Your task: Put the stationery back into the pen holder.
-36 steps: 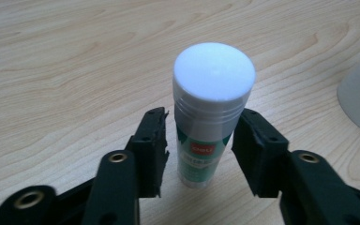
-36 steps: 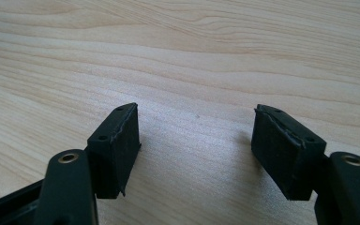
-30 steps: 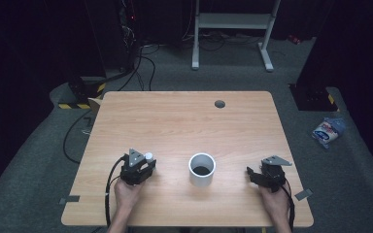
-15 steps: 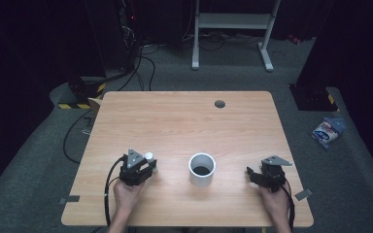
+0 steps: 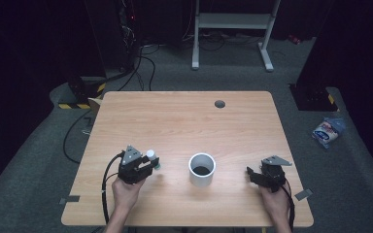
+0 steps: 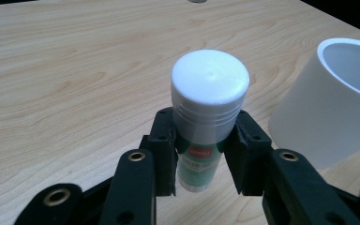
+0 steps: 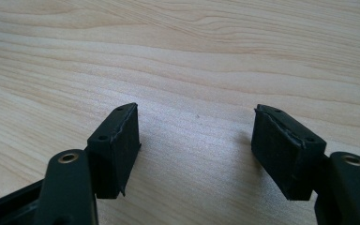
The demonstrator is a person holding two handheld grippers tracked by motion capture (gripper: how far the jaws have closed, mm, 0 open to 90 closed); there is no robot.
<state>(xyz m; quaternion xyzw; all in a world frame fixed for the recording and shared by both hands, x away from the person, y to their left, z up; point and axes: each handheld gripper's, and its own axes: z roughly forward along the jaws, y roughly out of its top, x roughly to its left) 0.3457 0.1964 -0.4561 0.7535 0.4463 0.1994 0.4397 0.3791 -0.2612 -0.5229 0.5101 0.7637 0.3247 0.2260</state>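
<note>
A glue stick with a white cap and a green label stands upright between the jaws of my left gripper, which is shut on it a little above the wood. In the high view the left gripper holds the glue stick at the near left of the table, left of a white cup. The same white cup shows at the right of the left gripper view. My right gripper rests near the table's front right, and in its own view the right gripper is open over bare wood.
The wooden table has a round dark cable hole near its far edge. On the floor to the right lies a blue and white packet. Cables and a white metal frame lie on the floor beyond the table.
My left gripper has risen slightly with the glue stick in it. The right gripper and the cup have stayed where they were.
</note>
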